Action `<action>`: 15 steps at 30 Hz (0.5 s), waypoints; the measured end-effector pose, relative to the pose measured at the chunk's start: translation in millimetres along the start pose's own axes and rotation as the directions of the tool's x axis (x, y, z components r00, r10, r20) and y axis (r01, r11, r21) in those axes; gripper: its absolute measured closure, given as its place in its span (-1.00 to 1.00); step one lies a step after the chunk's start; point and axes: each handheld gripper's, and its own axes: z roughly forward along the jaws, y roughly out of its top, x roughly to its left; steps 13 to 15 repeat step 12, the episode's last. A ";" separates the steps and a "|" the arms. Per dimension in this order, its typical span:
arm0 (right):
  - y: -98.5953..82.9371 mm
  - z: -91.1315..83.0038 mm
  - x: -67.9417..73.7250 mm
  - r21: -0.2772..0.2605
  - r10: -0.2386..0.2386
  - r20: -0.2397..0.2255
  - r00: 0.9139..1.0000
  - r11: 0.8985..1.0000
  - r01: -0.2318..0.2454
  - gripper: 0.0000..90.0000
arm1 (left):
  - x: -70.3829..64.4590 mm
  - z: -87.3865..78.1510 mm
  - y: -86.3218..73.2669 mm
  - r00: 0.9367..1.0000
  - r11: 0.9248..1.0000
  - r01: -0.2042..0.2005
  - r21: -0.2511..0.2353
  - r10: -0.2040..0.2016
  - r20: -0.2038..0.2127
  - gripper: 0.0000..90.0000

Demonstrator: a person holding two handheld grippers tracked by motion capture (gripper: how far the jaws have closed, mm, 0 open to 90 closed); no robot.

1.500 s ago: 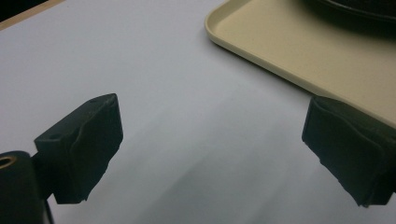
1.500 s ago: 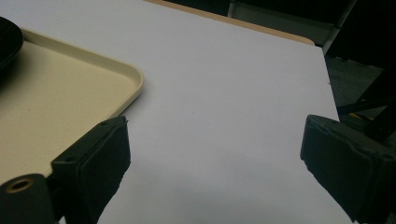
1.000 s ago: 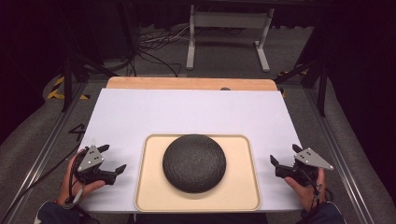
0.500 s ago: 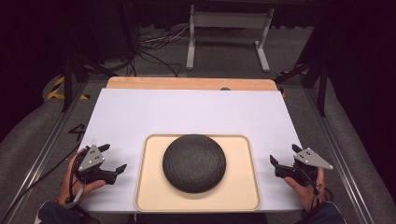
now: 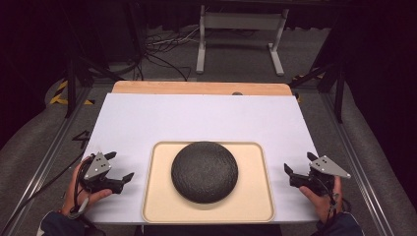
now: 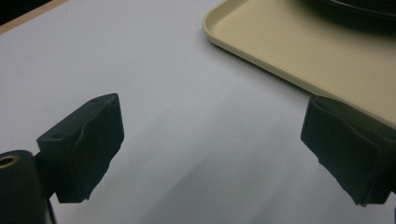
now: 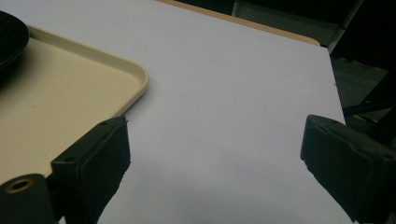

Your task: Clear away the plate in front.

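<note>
Fingers of both grippers stand wide apart and empty: our left gripper (image 5: 119, 166) sits at the lower left of the high view, our right gripper (image 5: 299, 163) at the lower right. Neither has shifted in the last second. Between them, the dark dome (image 5: 204, 171) rests untouched on the cream tray (image 5: 255, 204), so we judge the work not yet begun.

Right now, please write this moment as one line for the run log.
left claw: open, empty, left of tray | right claw: open, empty, right of tray | beige tray: holds dark dome | contact: none
</note>
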 end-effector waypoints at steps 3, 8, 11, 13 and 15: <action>-0.2 0.4 0.3 0.002 0.001 -0.002 1.000 1.000 -0.001 -0.81 | 0.7 0.4 -0.1 1.000 1.000 0.003 0.000 -0.003 0.003 -0.85; -1.0 0.7 -0.6 0.005 0.006 0.000 1.000 1.000 -0.006 -0.81 | 1.3 2.0 -0.1 1.000 1.000 0.014 0.001 -0.014 0.002 -0.85; -1.8 0.0 -1.7 0.003 0.010 0.000 1.000 1.000 -0.010 -0.81 | 2.4 3.2 1.0 1.000 1.000 0.015 0.000 -0.015 0.002 -0.85; -1.8 0.0 -1.7 0.003 0.010 0.000 1.000 1.000 -0.010 -0.81 | 2.4 3.2 1.0 1.000 1.000 0.015 0.000 -0.015 0.002 -0.85; -1.8 0.0 -1.7 0.003 0.010 0.000 1.000 1.000 -0.010 -0.81 | 2.4 3.2 1.0 1.000 1.000 0.015 0.000 -0.015 0.002 -0.85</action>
